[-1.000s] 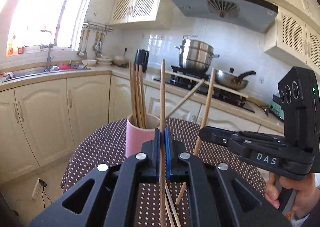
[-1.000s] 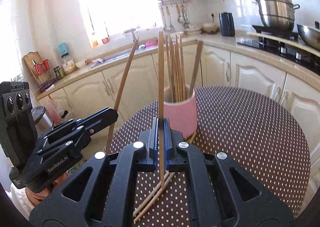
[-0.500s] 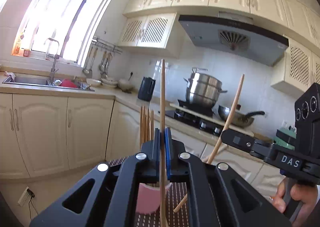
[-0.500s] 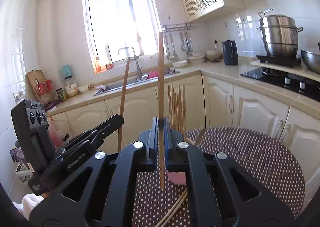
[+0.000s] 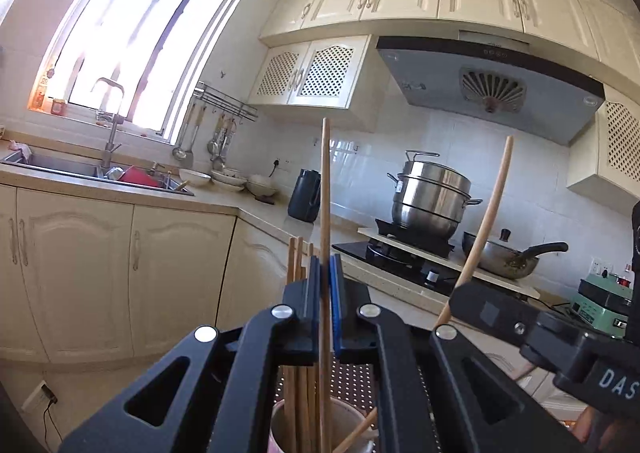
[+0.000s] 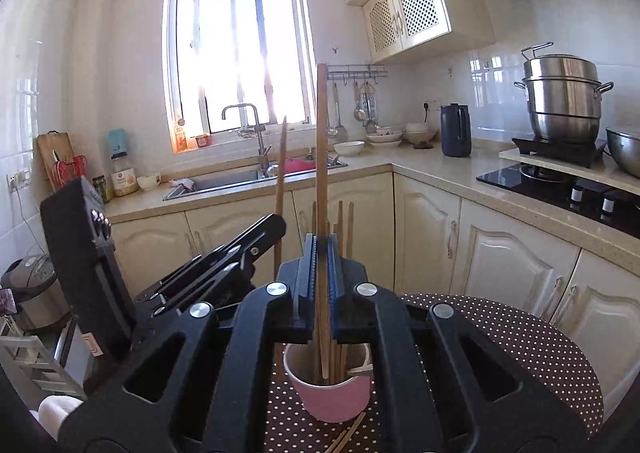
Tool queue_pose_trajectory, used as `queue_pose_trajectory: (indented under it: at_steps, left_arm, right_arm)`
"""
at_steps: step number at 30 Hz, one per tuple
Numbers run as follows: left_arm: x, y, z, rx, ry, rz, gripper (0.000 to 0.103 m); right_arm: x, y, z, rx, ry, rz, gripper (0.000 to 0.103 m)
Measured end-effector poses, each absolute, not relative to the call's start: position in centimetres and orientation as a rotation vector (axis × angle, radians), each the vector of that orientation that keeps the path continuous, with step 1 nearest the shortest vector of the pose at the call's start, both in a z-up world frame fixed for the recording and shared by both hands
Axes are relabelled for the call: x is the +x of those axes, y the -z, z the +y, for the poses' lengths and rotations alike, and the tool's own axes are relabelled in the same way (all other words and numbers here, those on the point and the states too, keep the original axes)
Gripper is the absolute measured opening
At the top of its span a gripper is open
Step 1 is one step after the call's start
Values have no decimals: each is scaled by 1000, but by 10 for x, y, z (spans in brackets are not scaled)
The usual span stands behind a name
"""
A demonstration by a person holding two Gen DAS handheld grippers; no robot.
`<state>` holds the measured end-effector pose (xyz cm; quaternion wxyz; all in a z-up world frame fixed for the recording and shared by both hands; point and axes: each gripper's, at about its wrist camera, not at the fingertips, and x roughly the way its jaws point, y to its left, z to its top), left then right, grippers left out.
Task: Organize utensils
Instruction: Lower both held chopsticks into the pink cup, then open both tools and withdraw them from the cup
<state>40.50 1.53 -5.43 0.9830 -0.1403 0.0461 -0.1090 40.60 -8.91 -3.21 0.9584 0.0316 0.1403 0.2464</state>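
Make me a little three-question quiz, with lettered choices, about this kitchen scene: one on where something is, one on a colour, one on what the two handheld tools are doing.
1. Where does the cup stand?
A. On the dotted table
B. In the sink
C. On the stove

2. What colour is the cup's outside?
A. Green
B. Pink
C. Black

3. What state is each tool in?
A. Both open and empty
B. One open, one shut
C. Each shut on a chopstick

Answers:
1. A: the right wrist view shows the cup on the brown, white-dotted table, with the sink far behind.
2. B: its wall is plainly pink below the rim.
3. C: the left tool clamps the left chopstick upright, and the right tool clamps the right chopstick, both above the cup.
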Motion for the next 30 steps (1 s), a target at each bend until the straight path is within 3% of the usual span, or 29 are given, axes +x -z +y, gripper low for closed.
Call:
queue_pose_trajectory:
  at_steps: [12,21,23,24,25,30]
  left_arm:
    - [416,96,17,-273,202,162,5]
    - [395,94,24,-241,217,213,6]
    - [390,91,24,-233,230,226,16]
    - [385,89,24,-230,226,222,30]
    - [381,86,25,-228,226,220,34]
    - [361,75,25,-210,245,242,37]
  right_arm:
    - [408,38,-80,27,-500,316,6]
    - [404,36,-80,38,-454,341,6]
    - [401,36,-80,38,-440,343,6]
    - [400,34,-81,36,-432,342,7]
    - [397,33,-82,36,-427,340,7]
    - [384,24,-86,35,-401,329,7]
